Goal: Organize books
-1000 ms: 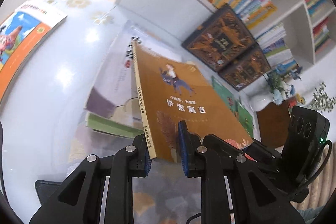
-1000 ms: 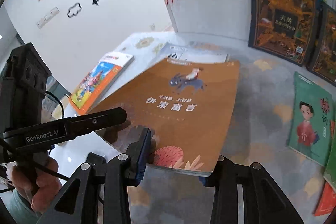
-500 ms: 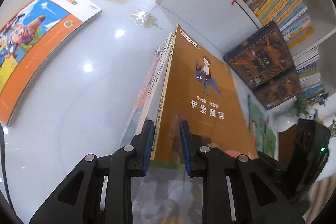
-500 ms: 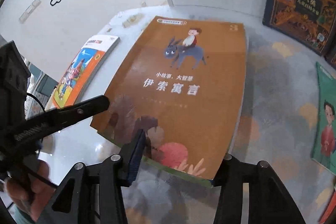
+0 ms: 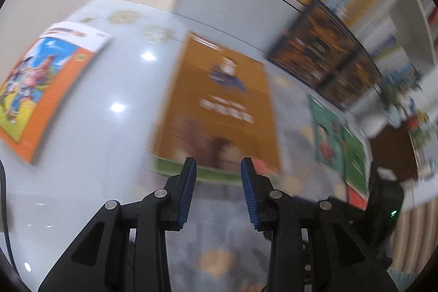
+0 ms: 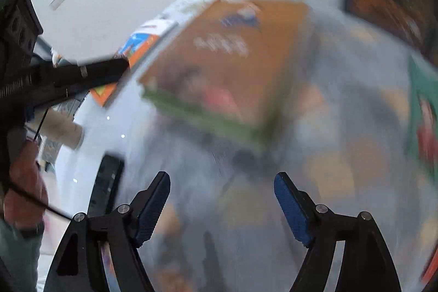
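The brown book is laid on the small stack on the table. Left gripper and right gripper are opening, nothing btw. jaws. Release step; next book, prob. the orange one, is to be approached.
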Motion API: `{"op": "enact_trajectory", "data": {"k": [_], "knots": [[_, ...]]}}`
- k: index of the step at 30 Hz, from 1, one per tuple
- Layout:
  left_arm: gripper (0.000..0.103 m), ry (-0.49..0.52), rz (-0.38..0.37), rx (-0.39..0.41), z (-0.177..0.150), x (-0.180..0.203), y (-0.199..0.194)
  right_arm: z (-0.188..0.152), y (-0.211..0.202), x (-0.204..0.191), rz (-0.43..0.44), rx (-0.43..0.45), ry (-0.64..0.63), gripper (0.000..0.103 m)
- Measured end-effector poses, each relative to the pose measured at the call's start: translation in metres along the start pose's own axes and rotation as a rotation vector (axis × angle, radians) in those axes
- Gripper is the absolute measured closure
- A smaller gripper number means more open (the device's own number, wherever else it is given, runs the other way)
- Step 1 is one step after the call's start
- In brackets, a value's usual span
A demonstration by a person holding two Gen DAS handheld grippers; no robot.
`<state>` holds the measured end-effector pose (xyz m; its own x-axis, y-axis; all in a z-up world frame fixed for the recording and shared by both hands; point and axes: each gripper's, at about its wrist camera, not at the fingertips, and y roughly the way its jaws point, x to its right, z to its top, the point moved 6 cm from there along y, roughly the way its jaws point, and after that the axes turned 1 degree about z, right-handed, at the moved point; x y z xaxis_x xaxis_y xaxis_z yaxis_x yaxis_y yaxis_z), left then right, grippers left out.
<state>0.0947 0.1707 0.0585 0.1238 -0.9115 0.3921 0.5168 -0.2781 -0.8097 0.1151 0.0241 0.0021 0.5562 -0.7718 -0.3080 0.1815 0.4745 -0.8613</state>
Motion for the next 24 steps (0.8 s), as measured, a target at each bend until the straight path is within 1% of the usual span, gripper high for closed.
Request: {"op": "enact_trajectory", "data": {"k": [3,5,7,9,11,14,16,17,19,20,21,22,24], "knots": [[0.072,0.069,-0.058,-0.053,-0.017,0.045,0.013,-0.059,-0.024,0.033,-0.043,-0.017,0.097,0.027],[0.072,0.137,-0.090,-0.095,-0.029,0.079,0.026,-0.100,-0.045,0.056,-0.086,-0.006,0.185,0.027],[0.072,0.189,-0.139,-0.154,-0.041,0.116,0.043,-0.141,-0.064,0.081,-0.120,-0.008,0.289,0.027],[0.072,0.255,-0.192,-0.209,-0.058,0.158,0.062,-0.171,-0.084,0.105,-0.130,0.007,0.399,0.027],[0.072,0.323,-0.226,-0.230,-0.067,0.198,0.079,-0.191,-0.109,0.134,-0.157,0.053,0.509,0.027],[0.072,0.357,-0.286,-0.274,-0.072,0.251,0.106,-0.199,-0.143,0.177,-0.209,0.140,0.621,0.027],[0.072,0.359,-0.298,-0.278,-0.069,0.273,0.122,-0.197,-0.168,0.214,-0.252,0.210,0.699,0.027],[0.072,0.360,-0.276,-0.276,-0.068,0.284,0.133,-0.196,-0.181,0.235,-0.280,0.256,0.748,0.027],[0.072,0.359,-0.195,-0.254,-0.066,0.299,0.149,-0.195,-0.199,0.271,-0.301,0.325,0.850,0.033],[0.072,0.353,-0.173,-0.243,-0.067,0.309,0.158,-0.194,-0.203,0.287,-0.291,0.344,0.895,0.037],[0.072,0.339,-0.164,-0.242,-0.068,0.314,0.164,-0.194,-0.206,0.304,-0.281,0.354,0.935,0.039],[0.072,0.319,-0.154,-0.246,-0.069,0.318,0.173,-0.191,-0.209,0.318,-0.277,0.362,0.960,0.039],[0.072,0.292,-0.140,-0.252,-0.069,0.327,0.188,-0.182,-0.212,0.338,-0.282,0.369,0.968,0.039]]}}
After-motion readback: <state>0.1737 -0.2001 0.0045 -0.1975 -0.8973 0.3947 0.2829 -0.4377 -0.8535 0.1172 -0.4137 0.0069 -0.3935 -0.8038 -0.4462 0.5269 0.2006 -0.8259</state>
